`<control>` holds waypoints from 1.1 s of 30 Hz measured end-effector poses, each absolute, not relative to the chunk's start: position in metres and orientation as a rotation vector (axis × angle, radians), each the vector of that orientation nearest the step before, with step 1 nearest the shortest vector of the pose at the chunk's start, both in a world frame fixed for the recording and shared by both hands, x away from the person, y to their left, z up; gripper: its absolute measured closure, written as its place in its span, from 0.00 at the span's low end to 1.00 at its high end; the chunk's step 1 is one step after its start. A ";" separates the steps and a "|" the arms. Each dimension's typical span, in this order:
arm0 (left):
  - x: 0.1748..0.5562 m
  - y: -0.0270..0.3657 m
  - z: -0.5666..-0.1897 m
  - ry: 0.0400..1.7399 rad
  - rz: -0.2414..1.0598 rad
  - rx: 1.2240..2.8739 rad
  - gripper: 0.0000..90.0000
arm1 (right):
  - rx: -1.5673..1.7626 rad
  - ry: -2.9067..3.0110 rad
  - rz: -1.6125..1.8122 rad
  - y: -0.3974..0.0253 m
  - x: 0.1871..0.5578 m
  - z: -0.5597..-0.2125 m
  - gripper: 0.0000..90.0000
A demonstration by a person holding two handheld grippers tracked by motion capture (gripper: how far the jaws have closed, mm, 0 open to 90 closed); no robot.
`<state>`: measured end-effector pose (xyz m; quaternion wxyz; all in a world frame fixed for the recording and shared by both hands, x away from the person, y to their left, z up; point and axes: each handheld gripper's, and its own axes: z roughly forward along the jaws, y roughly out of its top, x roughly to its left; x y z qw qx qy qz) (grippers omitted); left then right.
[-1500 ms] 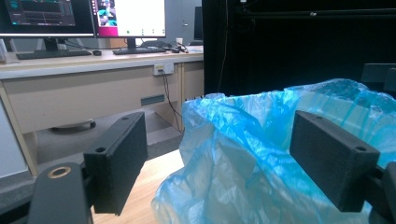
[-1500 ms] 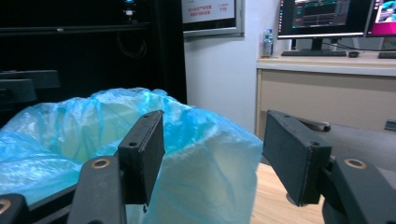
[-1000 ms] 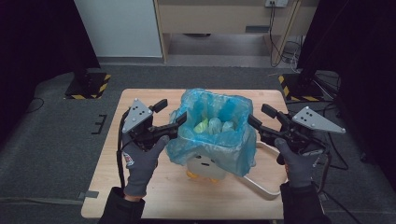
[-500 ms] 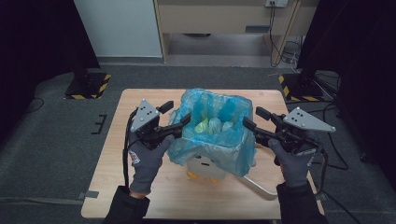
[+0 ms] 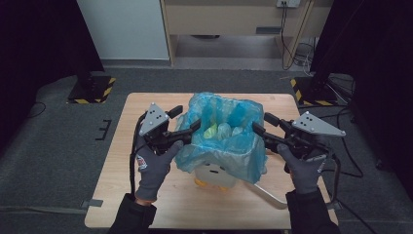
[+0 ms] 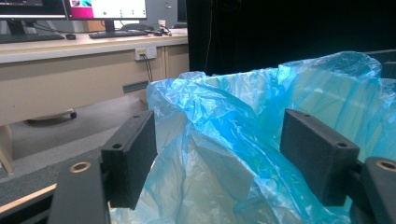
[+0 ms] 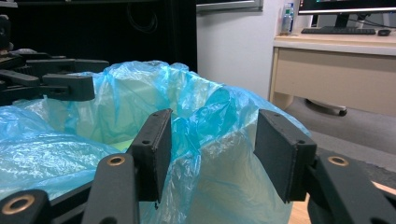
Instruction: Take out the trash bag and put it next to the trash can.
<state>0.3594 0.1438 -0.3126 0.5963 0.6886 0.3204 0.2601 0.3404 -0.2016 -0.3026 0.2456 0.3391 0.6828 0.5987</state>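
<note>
Dark-curtained room, grey carpet, a pale desk with monitors at the back. Wooden table (image 5: 146, 195) under your hands, and on it the biggest item: a small white bin (image 5: 214, 173) lined with a blue bag (image 5: 229, 151). The bag's rim stands up loose and crumpled above the bin, draped down its sides. Something pale and yellow-green lies inside the bag; too blurred to name.

Your left gripper (image 5: 187, 124) sits at the bag's left rim, jaws apart, with a fold of film rising between its pads (image 6: 133, 154) in the left gripper view. Your right gripper (image 5: 263, 126) is at the opposite rim, jaws also apart, straddling a raised fold in the right gripper view. Neither is clamped on the film yet, as far as the frames show.

Judgement: the step in hand is taking hold of the rim on both sides. Seat each fold deep between the pads before you close, so you grip doubled film and not a single thin edge that slips out. Close both at matching height, across from each other. Lift evenly; a one-sided pull could tip the light bin or tear the film.

No readable brand or label on bag or bin. The monitor screens are too small to read.
</note>
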 end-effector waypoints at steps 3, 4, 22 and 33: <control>0.360 0.144 -0.313 0.740 0.597 1.601 0.30 | 0.910 1.858 1.618 -0.201 0.340 -0.302 0.53; 0.360 0.144 -0.313 0.742 0.595 1.603 0.30 | 0.903 1.858 1.614 -0.201 0.340 -0.302 0.53; 0.359 0.139 -0.311 0.736 0.548 1.623 0.46 | 0.910 1.878 1.614 -0.196 0.338 -0.300 0.79; 0.353 0.135 -0.309 0.781 0.614 1.609 0.69 | 0.899 1.843 1.579 -0.196 0.336 -0.299 0.96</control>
